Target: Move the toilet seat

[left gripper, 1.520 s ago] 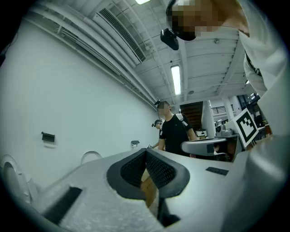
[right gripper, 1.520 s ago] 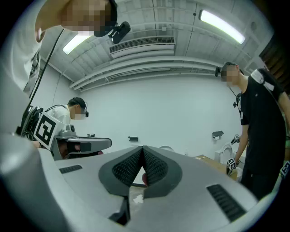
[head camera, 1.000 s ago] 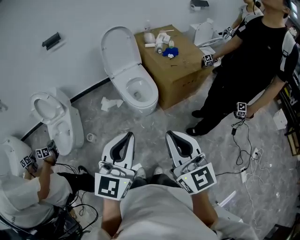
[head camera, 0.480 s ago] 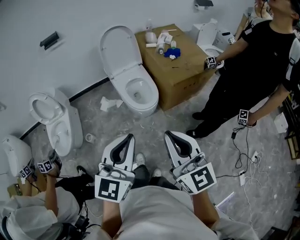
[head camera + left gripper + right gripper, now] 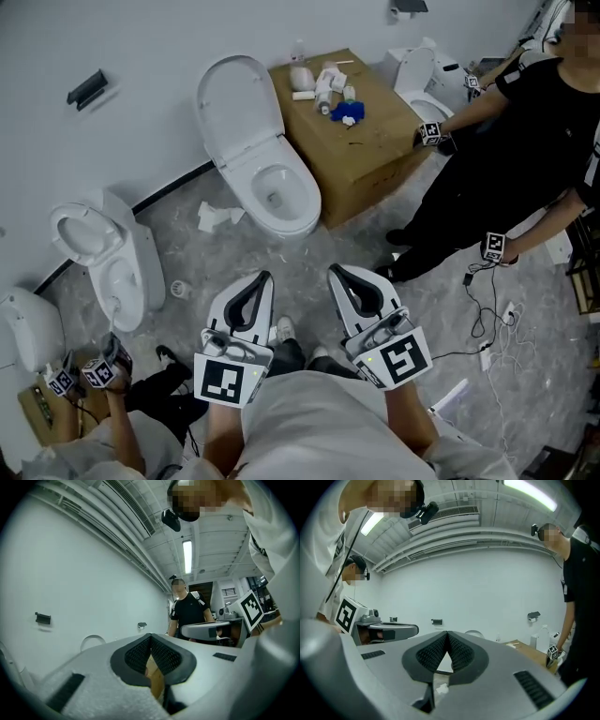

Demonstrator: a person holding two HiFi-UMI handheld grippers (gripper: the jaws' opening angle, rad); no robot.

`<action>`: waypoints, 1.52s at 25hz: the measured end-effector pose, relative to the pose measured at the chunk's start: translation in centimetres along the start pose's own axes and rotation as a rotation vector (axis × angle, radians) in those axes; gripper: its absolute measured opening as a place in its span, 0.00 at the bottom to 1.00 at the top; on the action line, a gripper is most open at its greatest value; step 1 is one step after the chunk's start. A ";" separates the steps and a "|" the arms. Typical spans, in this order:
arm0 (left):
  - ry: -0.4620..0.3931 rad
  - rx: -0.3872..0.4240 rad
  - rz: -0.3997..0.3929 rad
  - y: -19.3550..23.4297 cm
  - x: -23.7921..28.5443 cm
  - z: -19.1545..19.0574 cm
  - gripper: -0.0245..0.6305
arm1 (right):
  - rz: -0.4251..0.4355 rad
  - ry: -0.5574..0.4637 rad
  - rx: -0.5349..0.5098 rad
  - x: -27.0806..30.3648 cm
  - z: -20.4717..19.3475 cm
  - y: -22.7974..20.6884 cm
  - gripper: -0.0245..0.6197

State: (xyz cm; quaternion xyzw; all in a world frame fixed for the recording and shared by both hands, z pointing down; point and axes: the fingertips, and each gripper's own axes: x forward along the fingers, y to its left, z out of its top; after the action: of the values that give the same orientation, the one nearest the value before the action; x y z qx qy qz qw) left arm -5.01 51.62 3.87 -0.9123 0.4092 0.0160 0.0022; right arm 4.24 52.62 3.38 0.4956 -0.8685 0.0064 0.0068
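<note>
left gripper point(image 5: 260, 276), right gripper point(image 5: 336, 271): clenched, empty | toilet point(image 5: 277, 199): lid up | cardboard box point(image 5: 361, 155) beside it | person point(image 5: 511, 141) at box

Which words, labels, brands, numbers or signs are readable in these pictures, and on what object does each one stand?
Readable words or numbers: none in any view.
On the left gripper and the right gripper: black-and-white square markers on their cubes, patterns only, no letters.
On the bottles on the cardboard box: any labels are too small to read.
On the wrists of the person in black: small square markers, patterns only.
</note>
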 end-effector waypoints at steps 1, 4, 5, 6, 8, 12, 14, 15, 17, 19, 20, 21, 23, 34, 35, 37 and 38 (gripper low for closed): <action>0.002 -0.001 -0.005 0.7 0.3 -0.1 0.05 | -0.005 0.002 -0.001 0.7 -0.1 0.0 0.06; 0.020 -0.012 -0.018 2.3 1.1 -0.3 0.05 | -0.022 0.010 -0.002 2.6 -0.1 -0.3 0.06; 0.025 -0.017 -0.023 2.8 1.4 -0.3 0.05 | -0.028 0.013 -0.002 3.1 -0.1 -0.4 0.06; 0.026 -0.020 -0.028 3.3 1.7 -0.3 0.05 | -0.036 0.016 -0.002 3.5 -0.2 -0.6 0.06; 0.025 -0.022 -0.037 4.2 2.4 -0.4 0.05 | -0.050 0.019 0.000 4.5 -0.3 -0.9 0.06; 0.023 -0.024 -0.044 5.9 4.0 -0.6 0.05 | -0.070 0.029 -0.003 6.3 -0.5 -1.9 0.06; 0.022 -0.029 -0.047 6.3 5.1 -0.7 0.05 | -0.073 0.033 -0.007 7.1 -0.4 -2.7 0.06; 0.023 -0.031 -0.048 6.5 5.7 -0.7 0.05 | -0.074 0.035 -0.006 7.4 -0.4 -3.2 0.06; 0.023 -0.034 -0.045 6.7 6.9 -0.8 0.05 | -0.071 0.036 -0.003 7.9 -0.5 -4.3 0.06; 0.024 -0.030 -0.038 6.9 8.0 -1.0 0.05 | -0.062 0.035 0.000 8.5 -0.8 -5.4 0.06; 0.025 -0.028 -0.032 7.0 8.6 -1.2 0.05 | -0.055 0.034 0.001 8.8 -0.9 -5.9 0.06; 0.027 -0.025 -0.027 7.0 9.2 -1.3 0.05 | -0.047 0.033 0.002 9.1 -1.0 -6.5 0.06; 0.035 -0.023 -0.019 7.0 10.5 -1.5 0.05 | -0.031 0.026 0.005 9.8 -0.9 -7.8 0.06; 0.048 -0.005 0.047 7.1 17.4 -1.7 0.05 | 0.038 0.019 0.027 12.5 -0.9 -15.4 0.06; 0.042 -0.001 0.052 7.2 17.8 -1.7 0.05 | 0.041 0.021 0.027 12.7 -0.9 -15.9 0.06; 0.038 0.001 0.057 7.4 18.6 -1.7 0.05 | 0.046 0.025 0.030 13.1 -0.9 -16.7 0.06; 0.048 -0.004 0.059 7.5 19.0 -1.9 0.05 | 0.048 0.028 0.032 13.4 -0.9 -17.0 0.06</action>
State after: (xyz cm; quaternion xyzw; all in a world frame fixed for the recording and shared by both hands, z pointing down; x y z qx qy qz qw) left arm 2.05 32.41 5.25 -0.9000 0.4357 -0.0050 -0.0098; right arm 12.05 32.44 4.65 0.4746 -0.8797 0.0272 0.0108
